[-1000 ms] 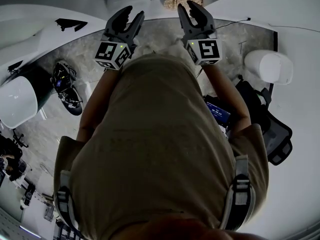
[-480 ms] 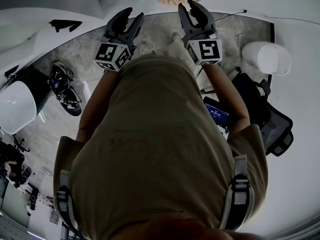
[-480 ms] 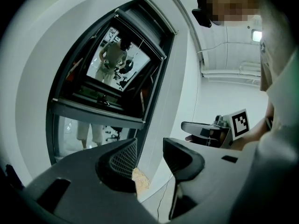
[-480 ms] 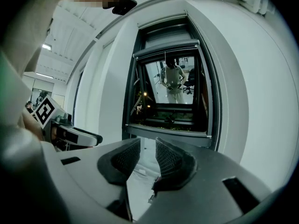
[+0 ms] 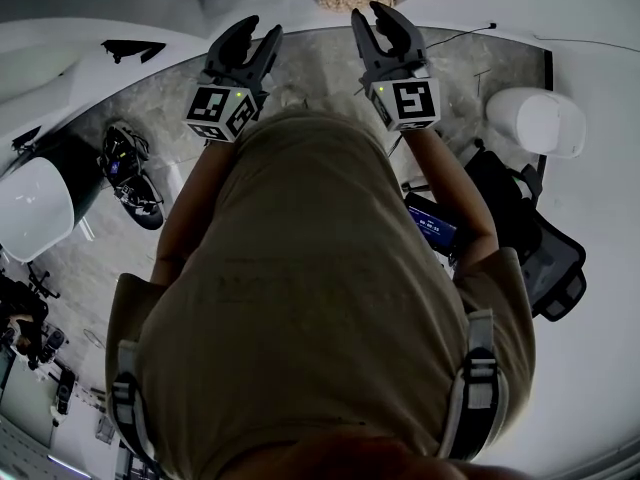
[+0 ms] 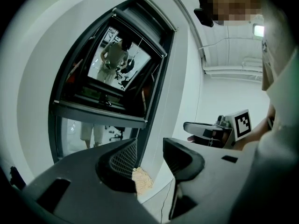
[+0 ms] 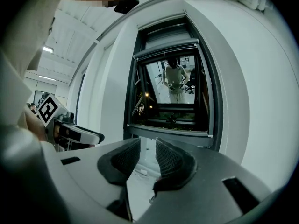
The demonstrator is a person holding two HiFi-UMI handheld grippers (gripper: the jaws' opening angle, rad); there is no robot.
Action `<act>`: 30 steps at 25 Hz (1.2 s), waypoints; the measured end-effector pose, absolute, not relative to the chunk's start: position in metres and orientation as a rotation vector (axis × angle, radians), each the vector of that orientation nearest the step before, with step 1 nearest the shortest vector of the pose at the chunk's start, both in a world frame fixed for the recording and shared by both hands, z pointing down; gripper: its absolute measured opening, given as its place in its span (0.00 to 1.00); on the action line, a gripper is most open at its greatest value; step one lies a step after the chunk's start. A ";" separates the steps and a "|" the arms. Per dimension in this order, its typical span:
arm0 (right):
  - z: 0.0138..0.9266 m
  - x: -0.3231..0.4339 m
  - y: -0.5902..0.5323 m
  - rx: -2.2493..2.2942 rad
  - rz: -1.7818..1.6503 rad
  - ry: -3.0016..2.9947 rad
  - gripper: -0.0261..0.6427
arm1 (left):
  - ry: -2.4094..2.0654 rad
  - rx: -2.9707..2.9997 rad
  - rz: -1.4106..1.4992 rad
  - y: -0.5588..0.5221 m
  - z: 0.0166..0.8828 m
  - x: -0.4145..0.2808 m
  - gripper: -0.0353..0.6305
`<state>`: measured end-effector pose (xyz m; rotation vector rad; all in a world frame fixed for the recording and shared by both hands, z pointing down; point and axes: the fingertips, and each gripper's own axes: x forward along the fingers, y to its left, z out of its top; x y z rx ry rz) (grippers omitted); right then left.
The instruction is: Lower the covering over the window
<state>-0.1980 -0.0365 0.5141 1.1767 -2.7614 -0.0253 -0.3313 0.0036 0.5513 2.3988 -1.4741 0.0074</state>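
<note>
Task not begun: window (image 7: 175,85) on the far wall shows bare glass, covering (image 7: 167,35) apparently gathered at the frame's top; left gripper (image 6: 149,149) and right gripper (image 7: 147,147) both spread, pinching nothing, apart from it, so reach, grasp and pull-down remain.

The place looks like an office or lab workroom rather than a home. Plain white walls (image 7: 261,78) surround a tall dark-framed window (image 7: 175,101) at the centre of the right gripper view. The bare white ceiling (image 6: 233,85) at the upper right of the left gripper view carries exposed pipes and a strip light (image 6: 258,30). In the head view, a grey speckled hard floor (image 5: 170,103) holds a black swivel office chair (image 5: 545,258) at right, a thin loose cable (image 5: 460,36) at top and black gear (image 5: 130,173) at left.
</note>
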 end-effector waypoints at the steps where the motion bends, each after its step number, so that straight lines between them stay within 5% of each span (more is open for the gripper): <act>1: 0.511 -0.195 -0.038 1.174 -0.030 -2.770 0.20 | -1.480 2.400 0.010 0.002 0.549 -0.328 0.33; 11: 0.502 -0.125 -0.049 1.198 -0.028 -2.810 0.20 | -1.498 2.409 0.076 -0.007 0.544 -0.260 0.33; 30: 0.517 0.104 0.024 1.124 0.086 -2.867 0.20 | -1.562 2.330 0.173 0.103 0.565 -0.012 0.33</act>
